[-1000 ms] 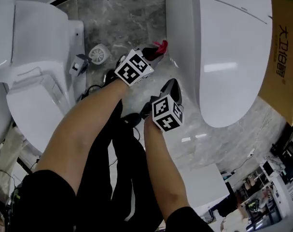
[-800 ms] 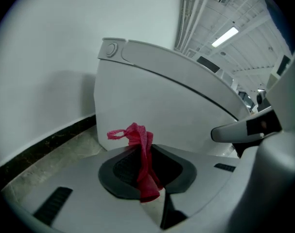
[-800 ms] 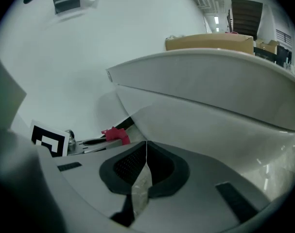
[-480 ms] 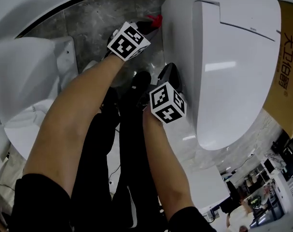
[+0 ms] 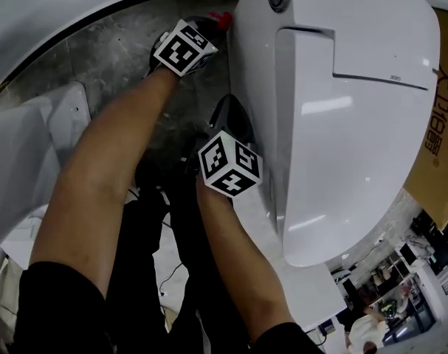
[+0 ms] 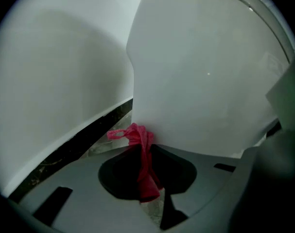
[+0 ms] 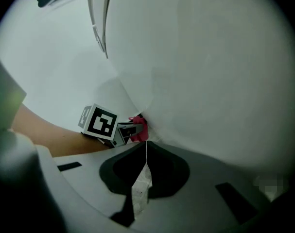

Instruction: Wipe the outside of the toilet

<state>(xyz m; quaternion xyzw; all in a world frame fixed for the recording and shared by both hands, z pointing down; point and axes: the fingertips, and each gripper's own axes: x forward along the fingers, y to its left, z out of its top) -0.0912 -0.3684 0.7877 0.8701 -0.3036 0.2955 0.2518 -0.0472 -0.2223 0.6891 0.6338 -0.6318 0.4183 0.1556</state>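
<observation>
The white toilet fills the right of the head view, lid down, flush button at the top. My left gripper is beside its rear left flank, shut on a red cloth. In the left gripper view the red cloth hangs bunched between the jaws and touches the toilet's white side. My right gripper is lower along the same flank, shut with nothing in it. The right gripper view shows its closed tips, with the left gripper's marker cube and the cloth ahead.
Grey marbled floor runs between the toilet and a second white fixture at the left. A curved white wall bounds the top left. A cardboard box stands at the right edge. The person's black-clad legs are below.
Both grippers have moved along the toilet's left side toward its rear. The left one still carries the red cloth, now near the back corner. The head view has swung with them.
</observation>
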